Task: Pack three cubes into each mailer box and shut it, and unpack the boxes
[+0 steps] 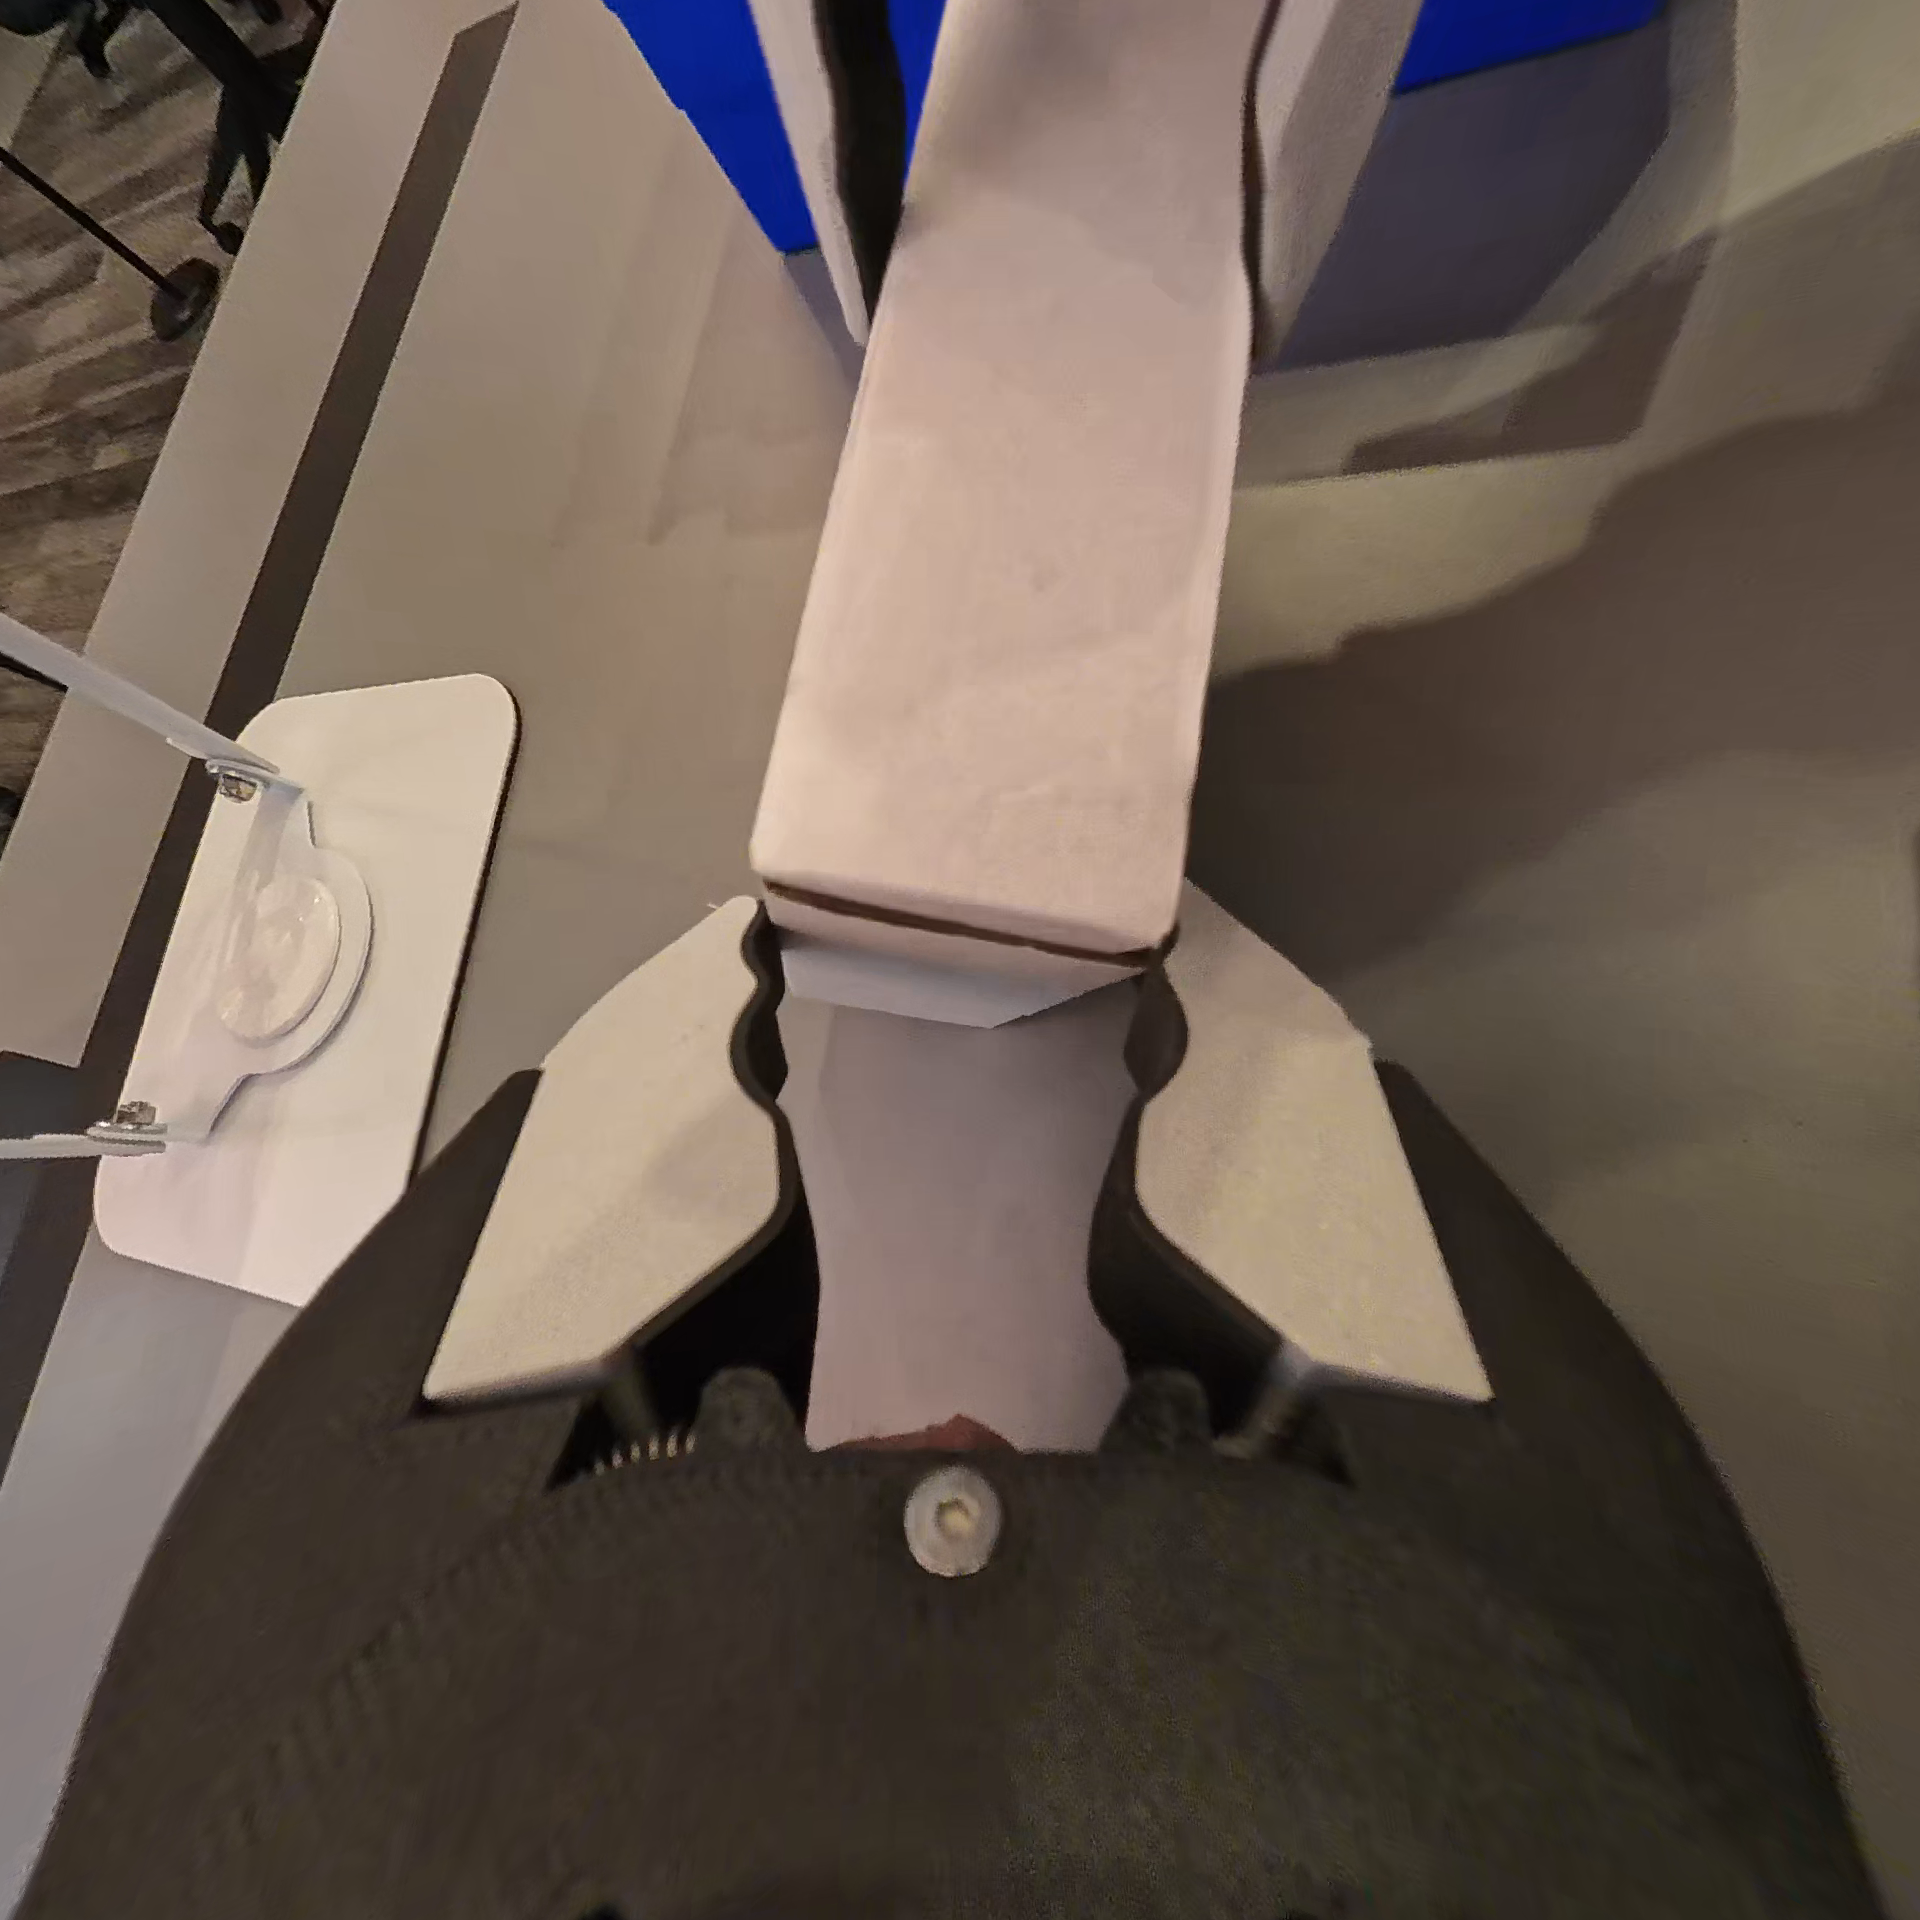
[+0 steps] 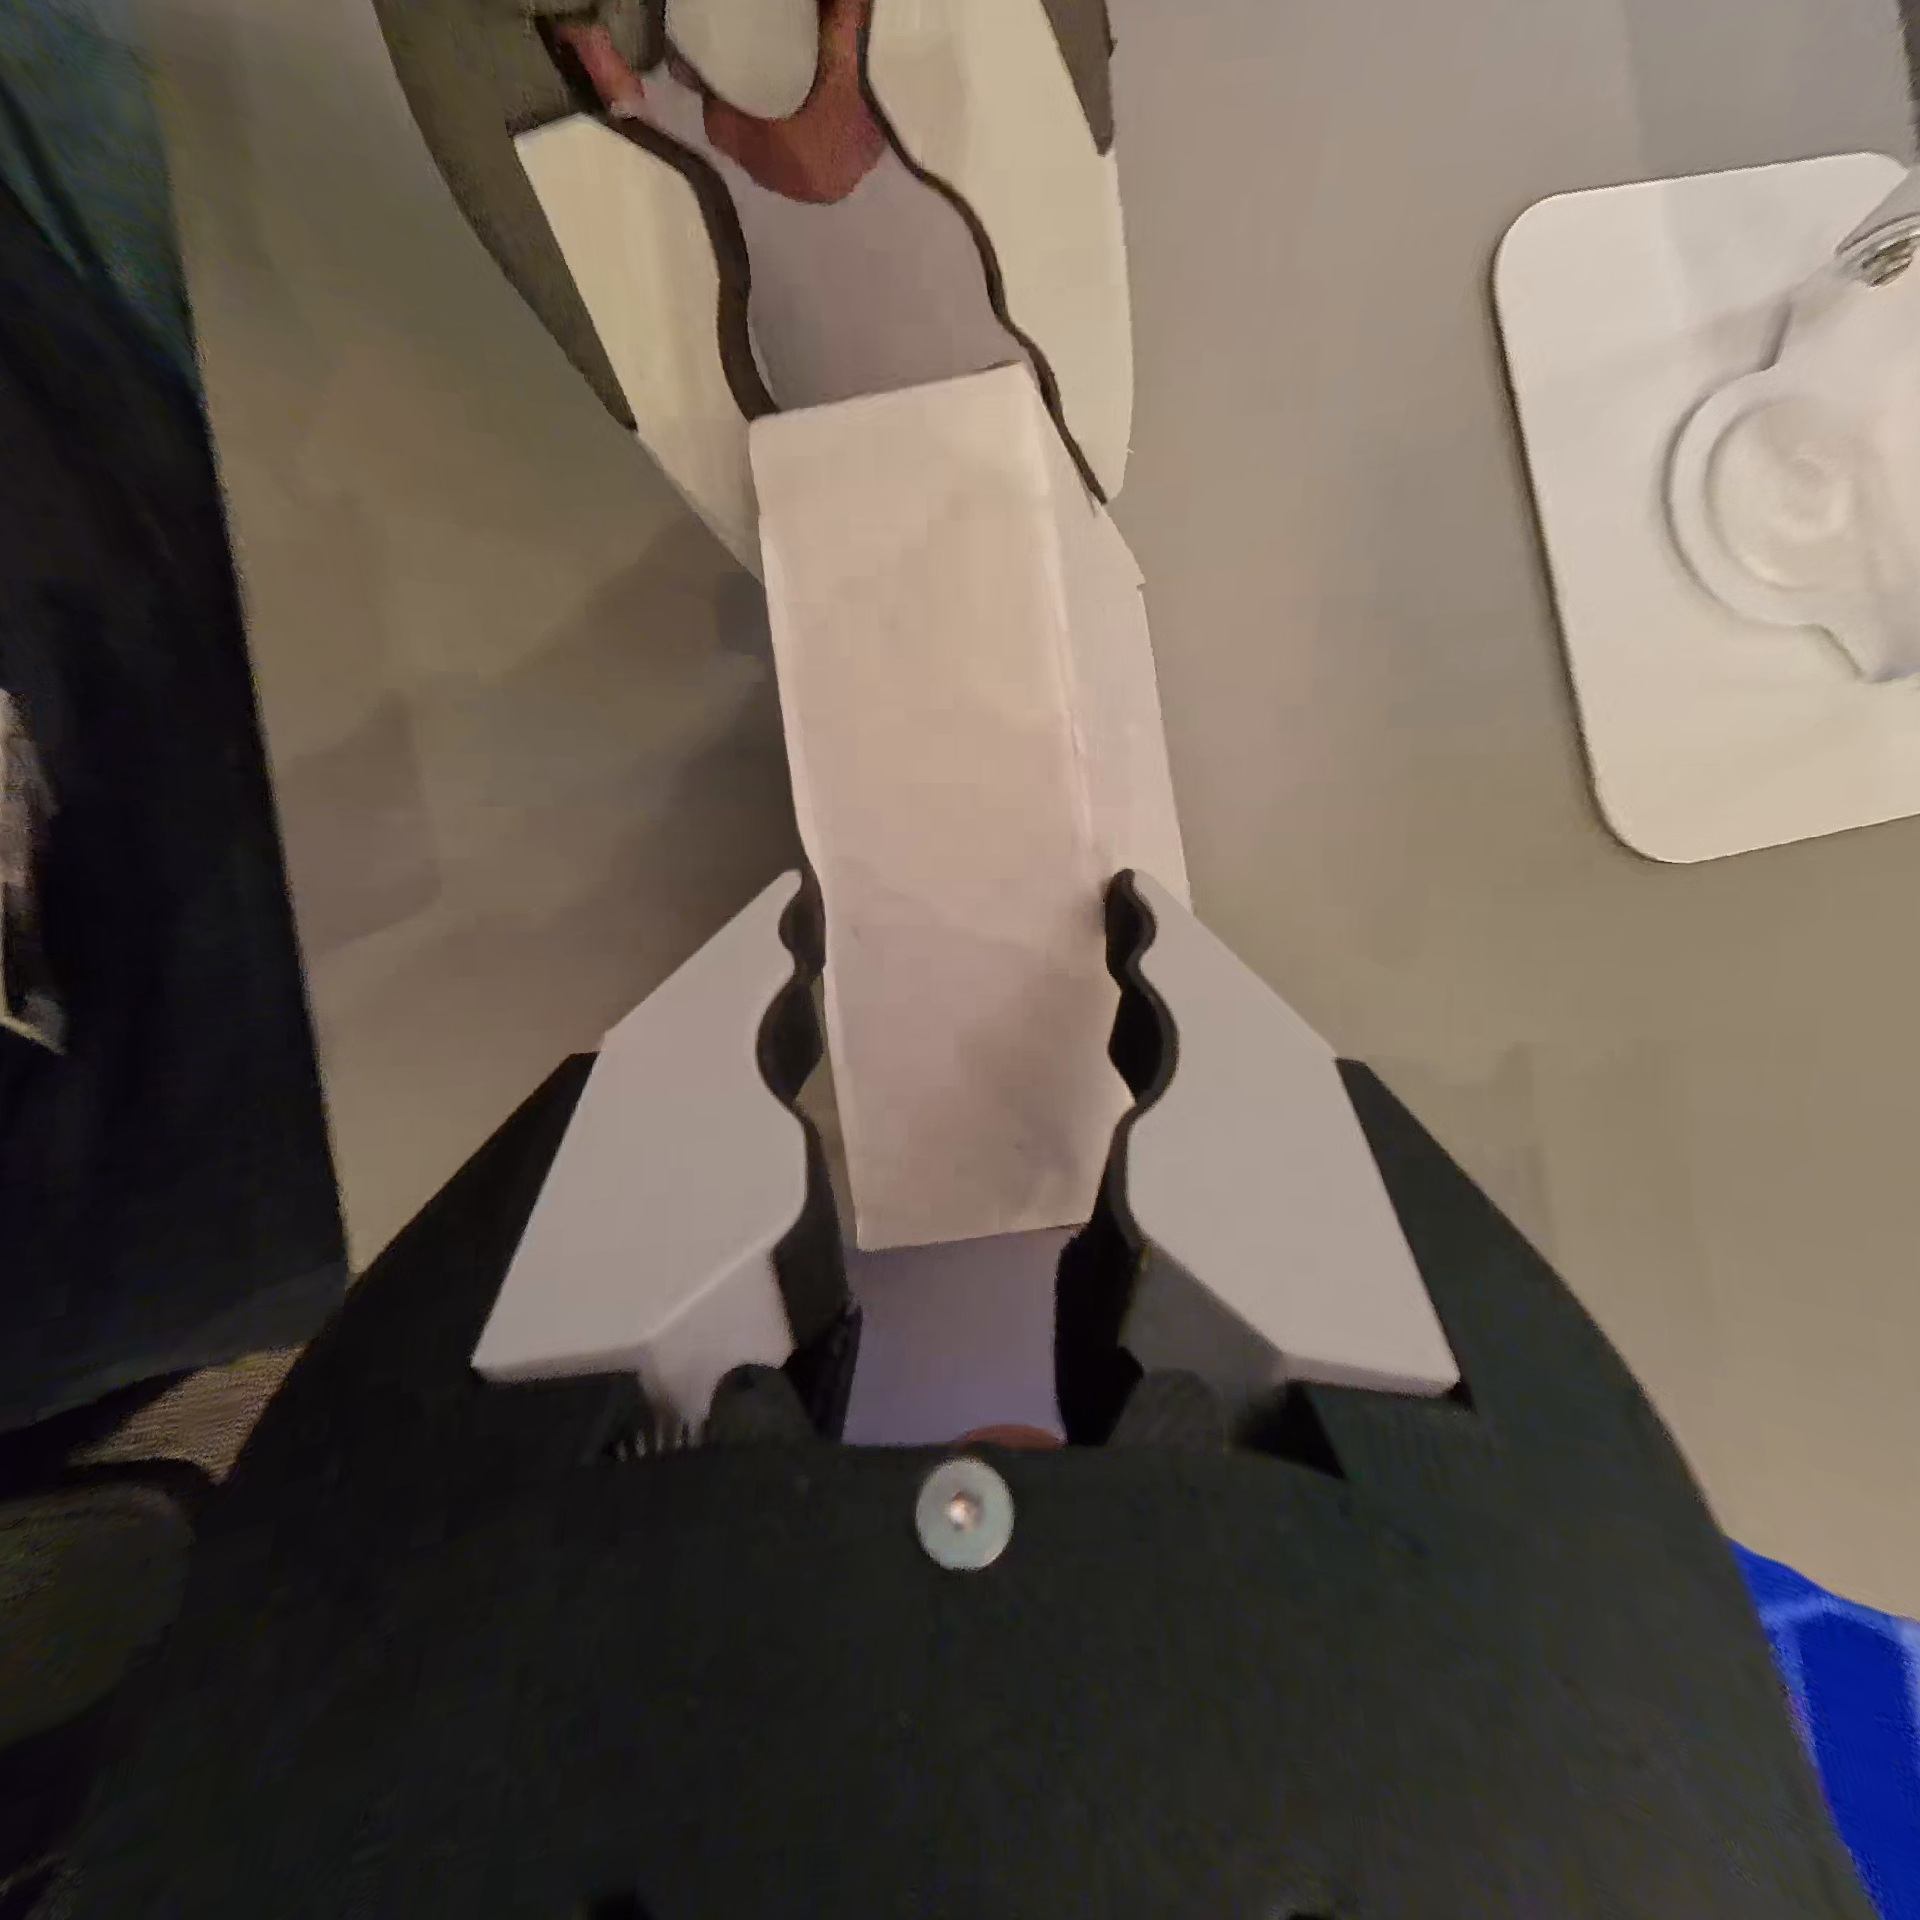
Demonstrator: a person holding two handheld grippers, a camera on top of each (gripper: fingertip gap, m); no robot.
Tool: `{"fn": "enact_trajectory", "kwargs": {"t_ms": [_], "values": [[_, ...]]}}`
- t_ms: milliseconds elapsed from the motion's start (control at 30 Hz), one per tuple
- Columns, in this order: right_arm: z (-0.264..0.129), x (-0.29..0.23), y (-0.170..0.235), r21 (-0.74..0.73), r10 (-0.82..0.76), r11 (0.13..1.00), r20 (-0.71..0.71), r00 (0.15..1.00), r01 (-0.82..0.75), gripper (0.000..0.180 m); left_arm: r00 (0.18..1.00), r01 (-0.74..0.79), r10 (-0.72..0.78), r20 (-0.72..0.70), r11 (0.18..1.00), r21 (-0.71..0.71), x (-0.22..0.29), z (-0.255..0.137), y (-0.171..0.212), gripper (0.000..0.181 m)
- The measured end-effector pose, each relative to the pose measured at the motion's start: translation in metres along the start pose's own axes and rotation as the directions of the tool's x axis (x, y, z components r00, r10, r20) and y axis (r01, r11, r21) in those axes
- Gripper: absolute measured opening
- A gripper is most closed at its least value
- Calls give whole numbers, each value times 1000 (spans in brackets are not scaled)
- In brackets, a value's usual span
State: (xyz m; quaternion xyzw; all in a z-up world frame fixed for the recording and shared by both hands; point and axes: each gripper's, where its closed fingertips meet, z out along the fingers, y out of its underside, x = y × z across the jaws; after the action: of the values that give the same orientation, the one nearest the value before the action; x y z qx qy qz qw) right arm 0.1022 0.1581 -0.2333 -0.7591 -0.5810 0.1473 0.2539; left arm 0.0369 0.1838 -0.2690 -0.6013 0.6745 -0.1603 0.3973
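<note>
Cardboard is what I am holding: 1 white mailer box [image 1: 997,582], long and narrow, spans between my 2 tools above the grey table [image 1: 623,447]. My left gripper [image 1: 961,961] pinches its near end at the fingertips; my right gripper [image 2: 966,1049] clamps the opposite end deeper between the wavy black pads [image 2: 795,1029]. I judge it light, stiff along the edges, crushable on the flat faces, so ends suit gripping. Blue bin [image 1: 717,114] sits beyond the left tool.
</note>
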Motion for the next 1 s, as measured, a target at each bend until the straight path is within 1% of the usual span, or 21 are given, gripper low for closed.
{"fn": "enact_trajectory", "kwargs": {"t_ms": [100,167,200,233,267,300,333,400,500,533,600,700,767,867,933,1000], "values": [[-6,-6,-4,41,128,990,175,976,-137,56,999,-31,31,17,1000,-1,2,0,0,65],[-12,-8,-8,47,222,968,299,928,-247,57,998,-55,55,33,998,-8,4,-1,1,65],[-15,-9,-11,41,277,949,366,888,-313,57,996,-72,72,46,997,-10,4,-1,1,65],[-22,-10,-18,52,318,925,437,841,-377,48,995,-85,86,57,996,-15,5,-1,2,65],[-34,-8,-30,107,316,902,500,807,-419,19,992,-102,103,70,995,-22,6,-2,3,65],[-39,4,-35,155,323,889,456,829,-432,5,988,-128,131,85,991,-32,7,-2,3,65],[-38,11,-30,147,314,908,381,870,-392,1,982,-156,160,102,987,-42,8,-1,4,65],[-35,8,-29,124,261,943,294,920,-308,0,978,-168,174,118,984,-57,11,-1,4,65],[-32,15,-28,90,185,977,114,976,-196,4,969,-193,203,140,978,-83,13,-2,5,65],[-32,15,-30,86,144,985,59,988,-149,5,970,-185,195,144,979,-81,13,-3,6,66],[-31,15,-34,83,111,990,5,994,-111,4,970,-175,185,159,982,-76,14,-5,8,66],[-32,6,-38,130,87,987,24,996,-90,1,970,-148,160,183,986,-76,13,-10,11,65],[-37,0,-39,169,28,985,-10,1000,-26,0,978,-111,119,172,992,-56,13,-14,12,64],[-40,-1,-40,217,88,972,16,996,-89,0,973,-151,159,169,987,-60,20,-14,11,63],[-49,12,-43,246,142,960,-8,990,-136,0,970,-166,173,173,985,-57,23,-15,11,63],[-53,25,-47,251,162,956,-33,986,-148,0,963,-197,206,175,978,-68,27,-15,10,63]]}}
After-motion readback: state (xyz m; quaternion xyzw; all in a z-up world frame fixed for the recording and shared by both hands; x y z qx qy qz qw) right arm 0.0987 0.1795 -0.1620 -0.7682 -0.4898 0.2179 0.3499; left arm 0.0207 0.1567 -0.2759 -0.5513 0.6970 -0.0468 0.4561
